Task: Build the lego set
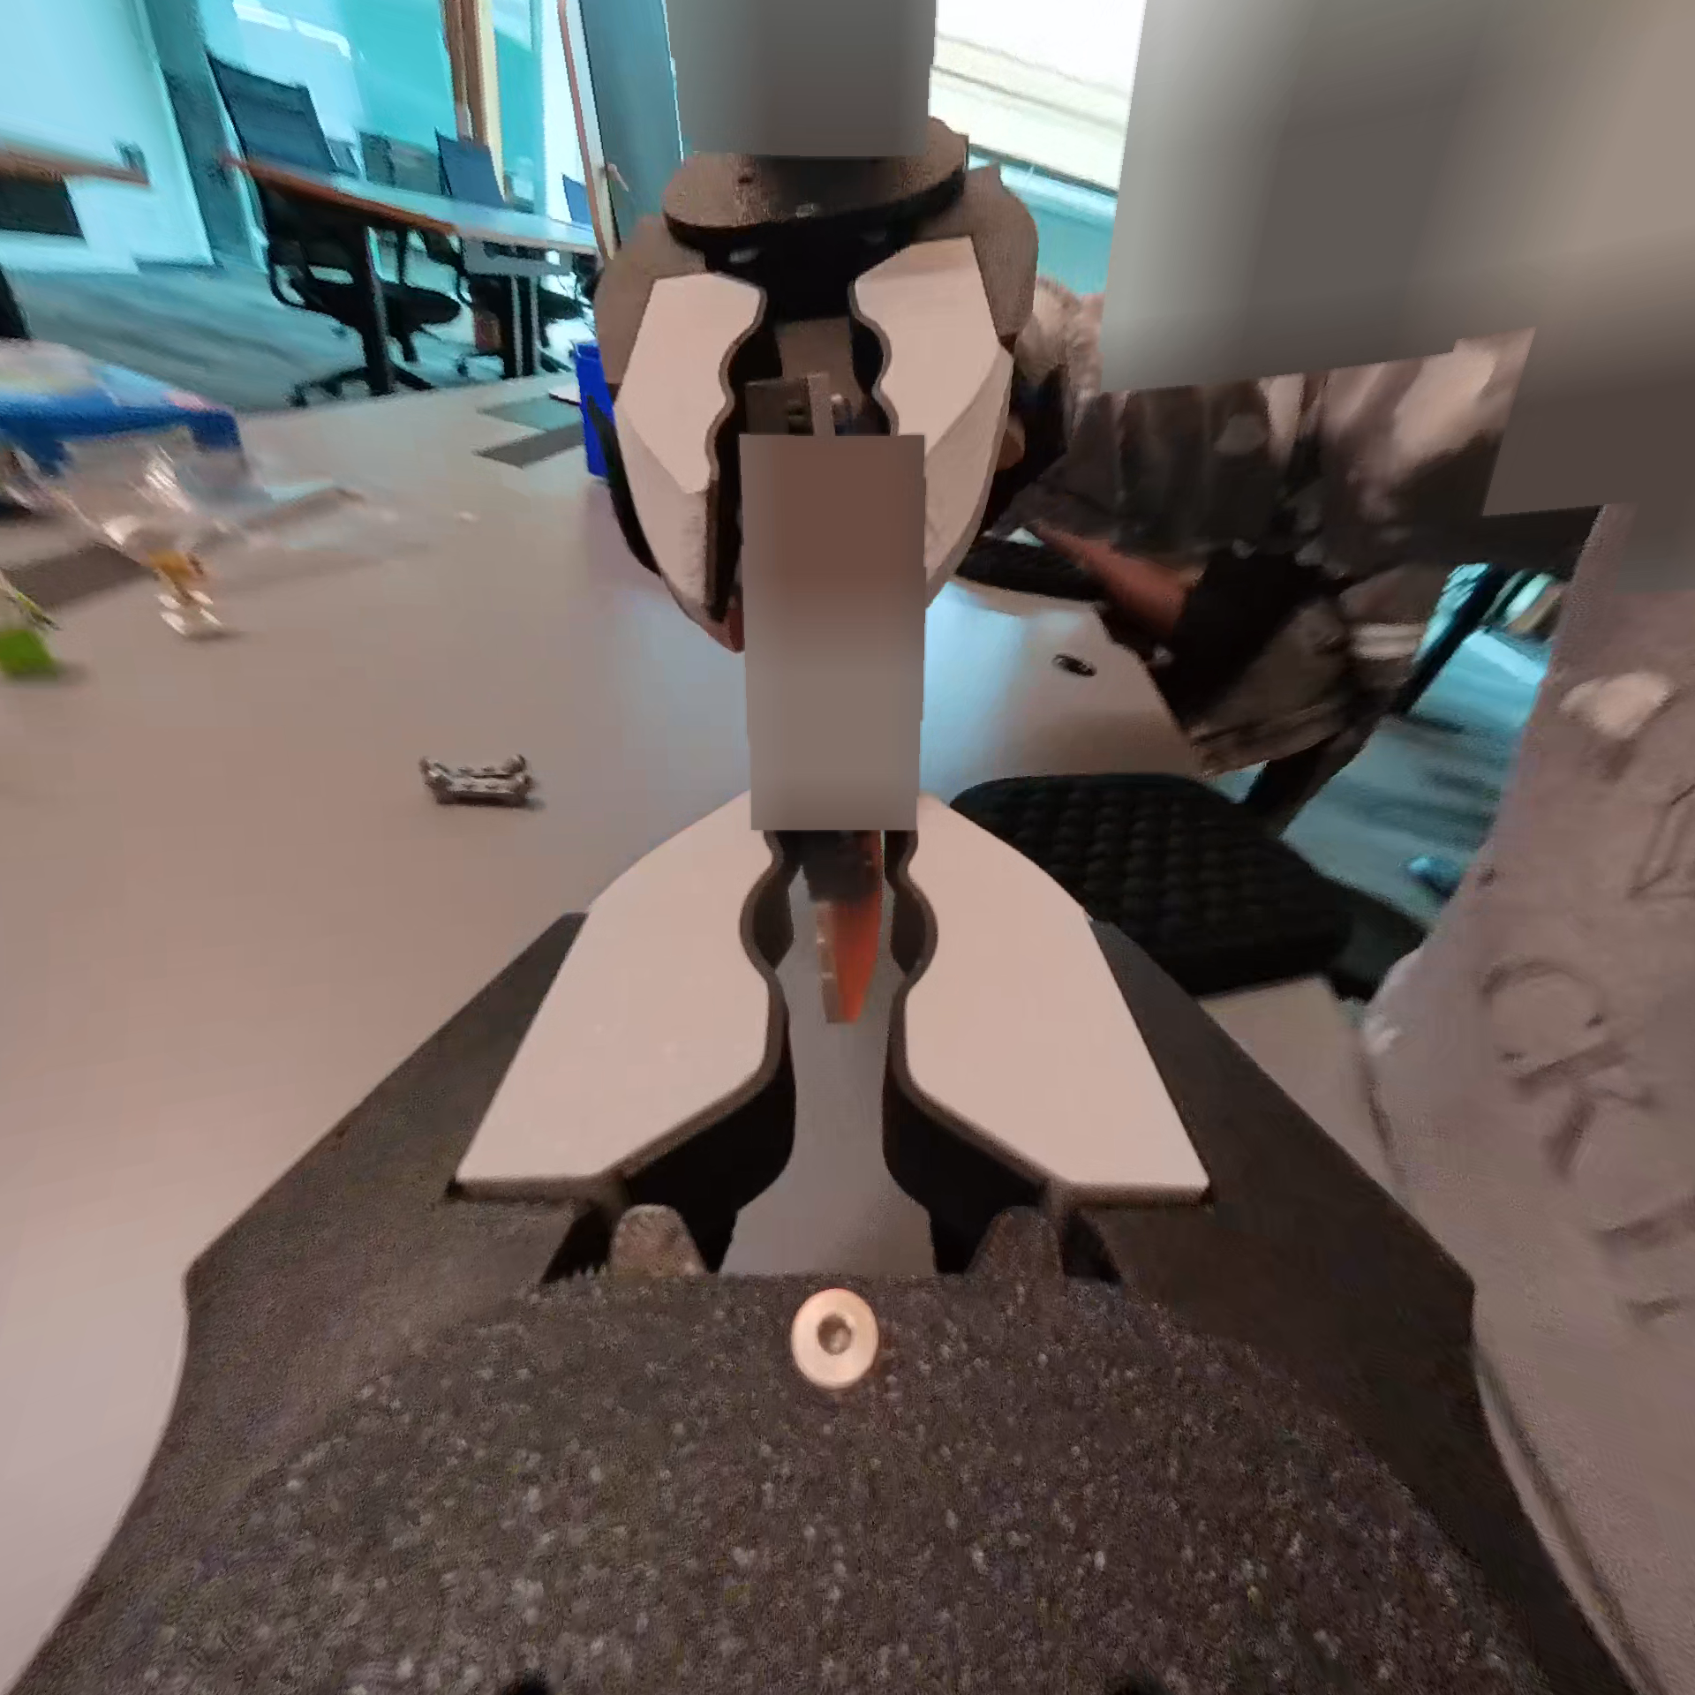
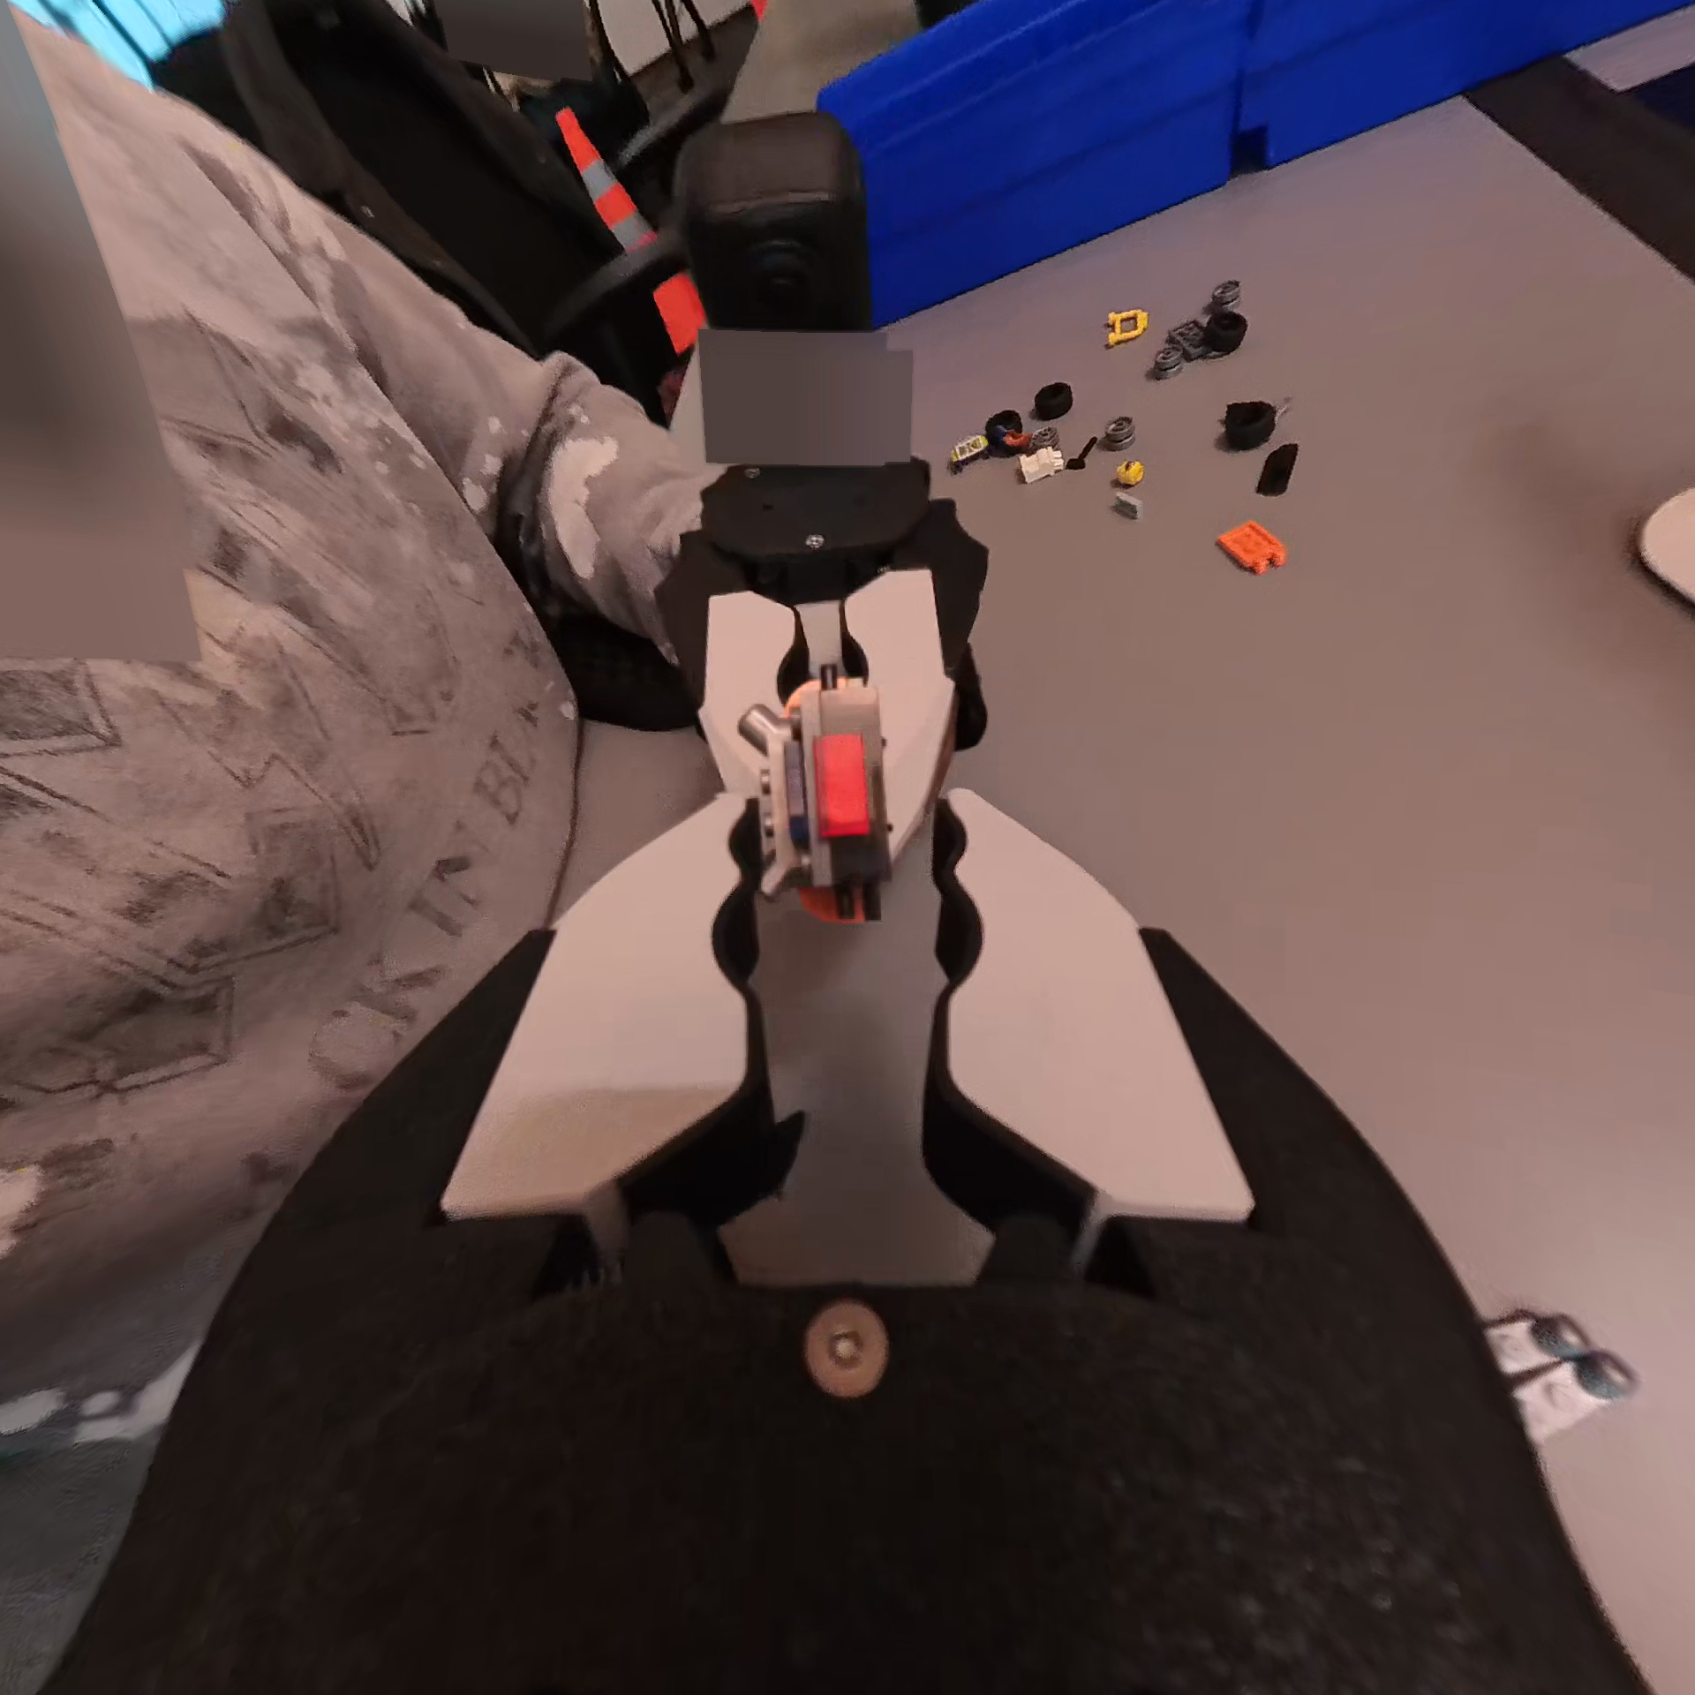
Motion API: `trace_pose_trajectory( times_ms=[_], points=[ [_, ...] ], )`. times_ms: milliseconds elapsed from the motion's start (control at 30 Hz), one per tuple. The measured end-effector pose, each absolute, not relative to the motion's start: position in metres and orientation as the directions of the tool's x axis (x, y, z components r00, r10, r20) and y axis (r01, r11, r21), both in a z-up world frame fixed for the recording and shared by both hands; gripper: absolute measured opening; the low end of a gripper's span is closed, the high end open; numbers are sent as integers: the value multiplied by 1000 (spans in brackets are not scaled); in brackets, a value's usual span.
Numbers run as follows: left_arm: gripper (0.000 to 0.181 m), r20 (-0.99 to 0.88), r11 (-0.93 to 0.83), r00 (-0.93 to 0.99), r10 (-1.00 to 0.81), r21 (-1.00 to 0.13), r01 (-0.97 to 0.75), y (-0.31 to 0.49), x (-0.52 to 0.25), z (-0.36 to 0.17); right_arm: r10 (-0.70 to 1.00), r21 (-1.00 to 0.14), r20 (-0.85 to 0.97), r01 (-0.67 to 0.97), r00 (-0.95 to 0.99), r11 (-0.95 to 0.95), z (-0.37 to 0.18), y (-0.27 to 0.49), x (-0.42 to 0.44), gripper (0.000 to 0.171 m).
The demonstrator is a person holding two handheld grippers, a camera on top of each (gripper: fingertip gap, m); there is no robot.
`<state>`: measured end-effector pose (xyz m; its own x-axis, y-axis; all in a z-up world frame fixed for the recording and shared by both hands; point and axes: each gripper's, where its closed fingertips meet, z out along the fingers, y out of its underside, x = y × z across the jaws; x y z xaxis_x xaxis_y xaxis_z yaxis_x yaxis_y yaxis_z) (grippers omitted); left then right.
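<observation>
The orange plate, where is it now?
In the right wrist view, the orange plate lies flat on the grey table, upper right, alone, just below the loose pieces.

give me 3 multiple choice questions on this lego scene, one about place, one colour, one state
1. Where are the loose parts?
A. in the blue bin
B. on the table near the bin
C. on a chair

2. What colour is the flat plate lying apart from the rest?
A. green
B. white
C. orange

3. How is the model?
A. held up between both tongs
B. lying on the table
C. in pieces in a bag

Answers:
1 B: the parts are scattered on the table in front of the bin.
2 C: the plate is orange.
3 A: the model sits in the air between the left tongs and the right tongs.
</observation>
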<state>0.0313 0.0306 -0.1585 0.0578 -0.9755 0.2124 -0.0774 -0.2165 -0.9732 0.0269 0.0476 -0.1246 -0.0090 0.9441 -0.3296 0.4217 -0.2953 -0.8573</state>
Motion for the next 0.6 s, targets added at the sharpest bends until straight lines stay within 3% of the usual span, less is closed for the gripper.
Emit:
trace_pose_trajectory(
  times_ms=[267,400,600],
  points=[
    [18,-84,74,107,-991,-992,-98,30,28,-157,998,-849,28,527,-51,51,-122,32,24,25],
    [17,-167,148,134,-977,-979,-143,32,28,-162,997,-825,68,561,-32,74,-126,30,25,25],
    [17,-150,132,113,-982,-979,-153,30,30,-168,997,-815,72,576,-15,68,-132,28,26,25]
  ],
)
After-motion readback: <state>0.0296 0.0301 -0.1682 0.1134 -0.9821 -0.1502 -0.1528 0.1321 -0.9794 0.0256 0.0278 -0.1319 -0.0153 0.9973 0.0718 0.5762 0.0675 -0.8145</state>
